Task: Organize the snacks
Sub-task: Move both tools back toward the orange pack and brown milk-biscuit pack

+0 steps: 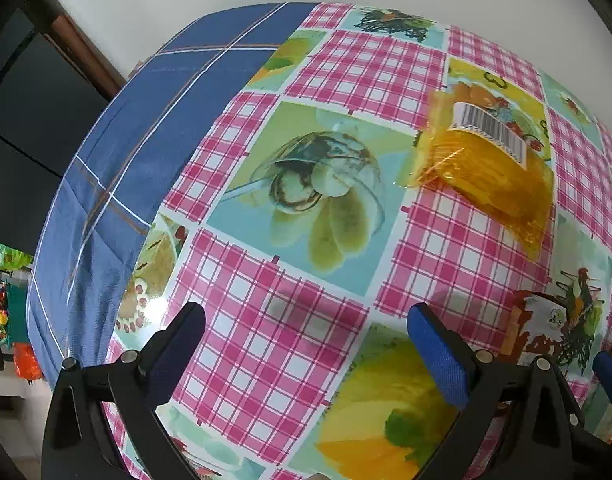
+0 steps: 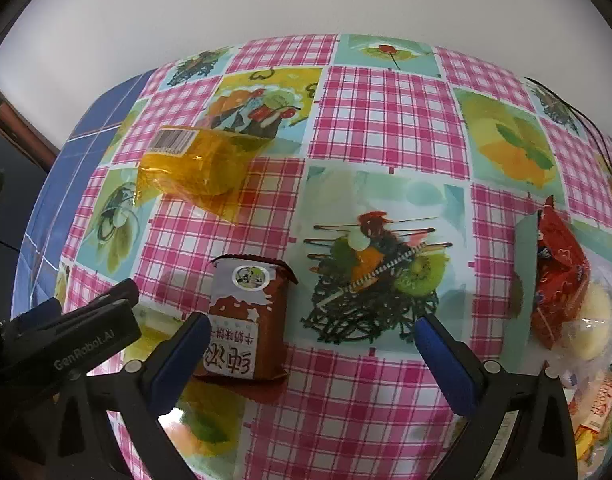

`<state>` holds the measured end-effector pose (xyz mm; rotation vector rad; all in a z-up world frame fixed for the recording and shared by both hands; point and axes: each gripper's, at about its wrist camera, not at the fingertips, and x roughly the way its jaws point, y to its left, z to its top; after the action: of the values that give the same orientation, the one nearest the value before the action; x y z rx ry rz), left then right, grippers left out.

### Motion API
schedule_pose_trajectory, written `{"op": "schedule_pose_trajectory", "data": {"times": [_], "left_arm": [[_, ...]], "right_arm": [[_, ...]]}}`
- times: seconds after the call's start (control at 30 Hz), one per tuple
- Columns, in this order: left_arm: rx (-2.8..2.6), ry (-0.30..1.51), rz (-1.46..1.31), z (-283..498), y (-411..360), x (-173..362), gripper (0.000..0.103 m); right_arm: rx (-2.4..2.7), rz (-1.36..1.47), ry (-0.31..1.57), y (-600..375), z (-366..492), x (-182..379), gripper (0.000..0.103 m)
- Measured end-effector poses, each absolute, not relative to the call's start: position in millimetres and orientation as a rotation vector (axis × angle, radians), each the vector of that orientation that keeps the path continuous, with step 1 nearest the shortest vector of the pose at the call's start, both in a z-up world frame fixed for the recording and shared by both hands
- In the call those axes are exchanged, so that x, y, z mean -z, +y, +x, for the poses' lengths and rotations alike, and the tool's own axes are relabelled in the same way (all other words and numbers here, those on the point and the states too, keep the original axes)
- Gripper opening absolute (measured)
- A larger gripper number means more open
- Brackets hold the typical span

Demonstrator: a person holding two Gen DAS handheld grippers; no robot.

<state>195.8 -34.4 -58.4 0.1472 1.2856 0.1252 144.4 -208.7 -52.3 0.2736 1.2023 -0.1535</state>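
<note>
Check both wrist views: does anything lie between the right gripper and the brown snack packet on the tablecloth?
Nothing visible does. The brown snack packet lies flat just ahead of the open right gripper, beside its left finger. The orange packet lies farther back, clear of the path.

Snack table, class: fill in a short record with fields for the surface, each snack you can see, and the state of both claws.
surface: tablecloth, pink check with fruit pictures
amber packet: lying flat, barcode label showing
brown packet: lying flat, nearest the right claw
red packet: at the table's right edge, beside other wrapped snacks
left claw: open, empty
right claw: open, empty
</note>
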Motion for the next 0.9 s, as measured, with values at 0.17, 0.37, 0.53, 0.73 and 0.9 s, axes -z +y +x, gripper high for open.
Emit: {"op": "schedule_pose_trajectory", "data": {"times": [0.17,0.37,0.53,0.73,0.9], "left_arm": [[-0.138,1.313,0.117,199,-21,71,0.101],[-0.152,1.310,0.084,203,-7,75,0.101],[-0.128,1.306,0.076,207,-13,72,0.101],[-0.047,1.277,0.118,209,-36,68,0.101],[0.001,1.248,0.150,211,-53,64,0.101]], "right_arm": [[0.155,0.260,1.200,-202,148,58,0.103],[0.153,0.223,1.210,-194,152,67,0.103],[0.188,0.201,1.200,-197,156,71,0.102],[0.219,0.179,1.198,-210,157,75,0.097],[0.230,0.154,1.179,-218,158,73,0.087]]}}
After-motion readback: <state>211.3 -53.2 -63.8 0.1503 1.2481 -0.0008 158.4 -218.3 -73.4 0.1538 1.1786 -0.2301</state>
